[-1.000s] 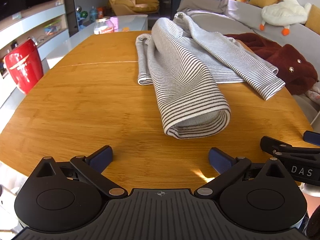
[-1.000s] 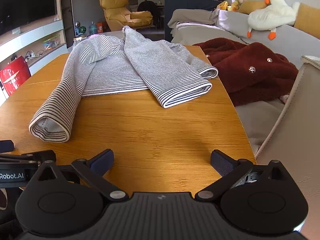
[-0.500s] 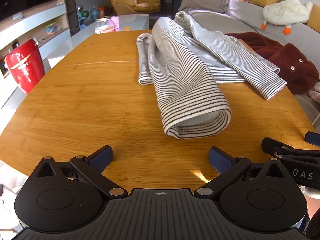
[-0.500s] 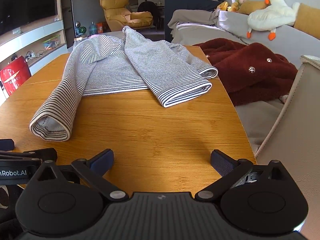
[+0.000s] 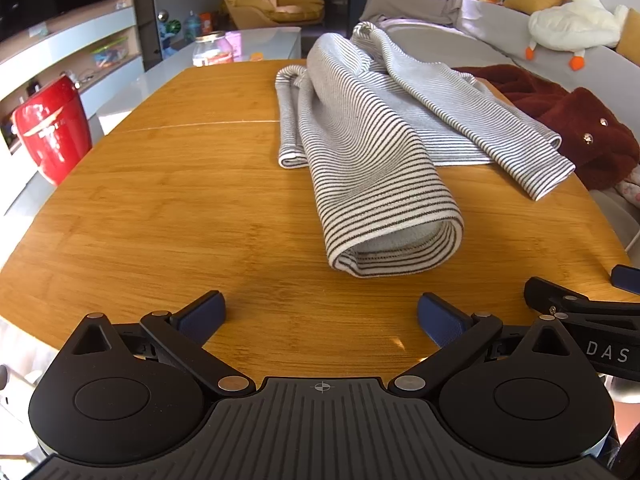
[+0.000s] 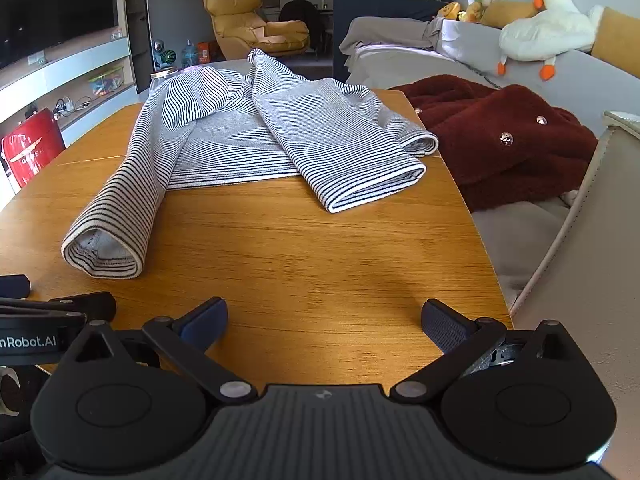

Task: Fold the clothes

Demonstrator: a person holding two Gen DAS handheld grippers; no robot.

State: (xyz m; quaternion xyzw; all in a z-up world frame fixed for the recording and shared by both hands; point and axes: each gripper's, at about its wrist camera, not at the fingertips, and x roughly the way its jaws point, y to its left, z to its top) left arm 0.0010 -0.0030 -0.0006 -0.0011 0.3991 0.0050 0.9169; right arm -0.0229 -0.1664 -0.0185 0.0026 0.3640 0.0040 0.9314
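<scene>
A grey-and-white striped top (image 5: 372,136) (image 6: 240,132) lies on the wooden table (image 5: 180,200) (image 6: 300,248), both sleeves stretched toward me. The left sleeve's cuff (image 5: 396,244) (image 6: 104,248) sits just ahead of my left gripper (image 5: 322,314), slightly to its right. The right sleeve's cuff (image 6: 372,184) (image 5: 548,168) lies farther off, in front of my right gripper (image 6: 324,320). Both grippers hover open over the table's near edge with nothing between their fingers. Each gripper shows at the edge of the other's view.
A dark red fleece garment (image 6: 500,136) (image 5: 572,120) lies on the grey sofa (image 6: 540,220) right of the table. A white plush goose (image 6: 548,36) sits on the sofa back. A red canister (image 5: 52,128) stands left of the table; a glass jar (image 5: 210,48) beyond the far edge.
Both views have shifted very slightly; the striped top lies as before, and the grippers stay open in nearly the same place.
</scene>
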